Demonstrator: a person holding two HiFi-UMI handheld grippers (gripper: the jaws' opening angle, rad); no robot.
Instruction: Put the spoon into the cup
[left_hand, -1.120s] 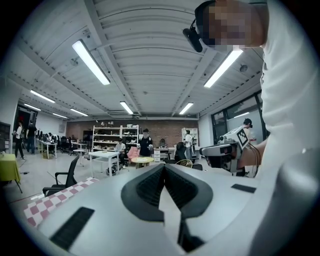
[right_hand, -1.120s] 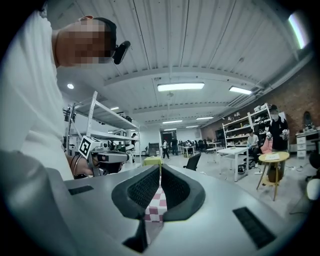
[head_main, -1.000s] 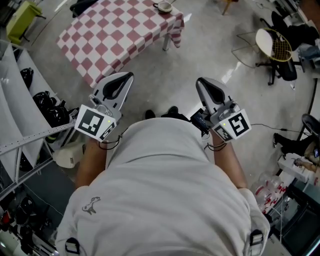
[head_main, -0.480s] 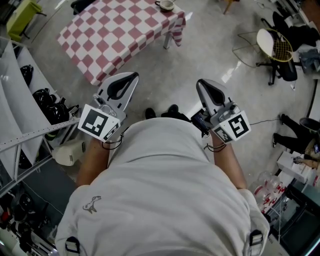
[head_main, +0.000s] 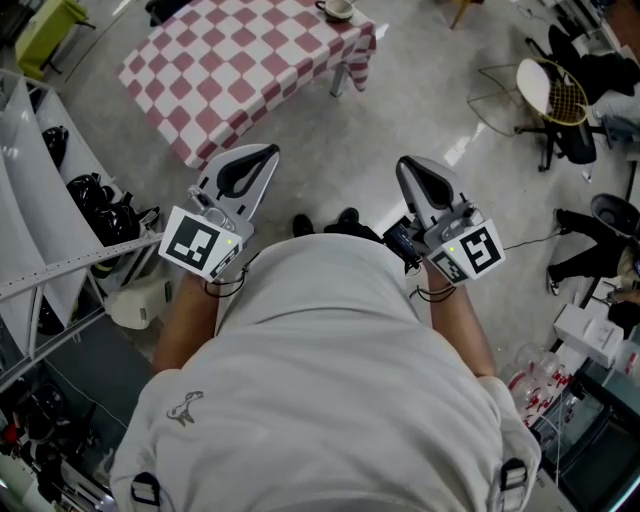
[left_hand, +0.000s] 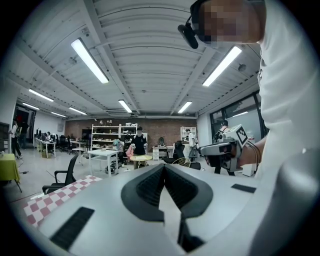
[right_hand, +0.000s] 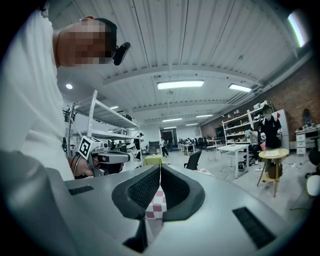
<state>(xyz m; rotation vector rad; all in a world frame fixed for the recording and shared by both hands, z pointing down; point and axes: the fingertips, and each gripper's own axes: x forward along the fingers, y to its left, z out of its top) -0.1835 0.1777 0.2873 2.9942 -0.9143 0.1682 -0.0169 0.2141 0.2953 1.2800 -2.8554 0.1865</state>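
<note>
A cup (head_main: 338, 8) on a saucer stands at the far corner of a table with a red-and-white checked cloth (head_main: 240, 60), at the top of the head view. I cannot make out a spoon. My left gripper (head_main: 262, 153) and right gripper (head_main: 409, 164) are held in front of the person's chest, well short of the table, pointing forward. Both are shut with nothing between the jaws. The left gripper view shows its jaws closed at the tips (left_hand: 164, 166); the right gripper view shows the same (right_hand: 160, 168), with the checked cloth (right_hand: 156, 207) seen behind the gap.
Metal shelving (head_main: 60, 270) with dark gear runs along the left. A chair with a round wicker back (head_main: 545, 90) stands at the right, and boxes (head_main: 590, 335) lie lower right. Bare grey floor (head_main: 330, 150) lies between me and the table. People stand far off in the hall.
The table has shifted slightly right in the head view and the left gripper has edged right. Both grippers stay shut and empty. A person at the right edge has moved.
</note>
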